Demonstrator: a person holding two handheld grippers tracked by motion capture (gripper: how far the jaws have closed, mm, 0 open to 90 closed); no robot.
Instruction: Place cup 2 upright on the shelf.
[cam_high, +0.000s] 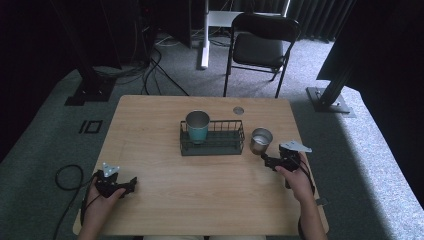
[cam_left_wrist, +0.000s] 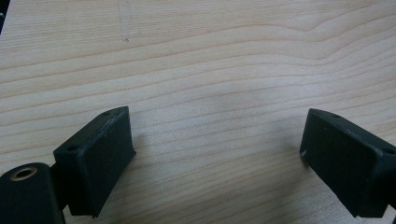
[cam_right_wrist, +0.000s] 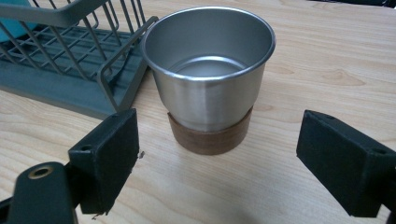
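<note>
A steel cup with a brown base (cam_high: 261, 140) (cam_right_wrist: 210, 84) stands upright on the wooden table (cam_high: 200, 200), just right of a dark wire basket (cam_high: 212, 145) (cam_right_wrist: 70, 60). A taller cup with a teal body (cam_high: 198, 127) stands inside the basket at its left end. My right gripper (cam_high: 266, 160) (cam_right_wrist: 217, 163) is open, pointed at the steel cup from the near right, a short way off it, with nothing between its jaws. My left gripper (cam_high: 131, 184) (cam_left_wrist: 217, 158) rests low at the table's near left, open over bare wood.
A small round grommet (cam_high: 238, 110) sits in the table near its far edge. Beyond the table stand a black folding chair (cam_high: 260, 45) and a white desk leg (cam_high: 204, 35). Cables (cam_high: 65, 175) trail on the grey carpet at left.
</note>
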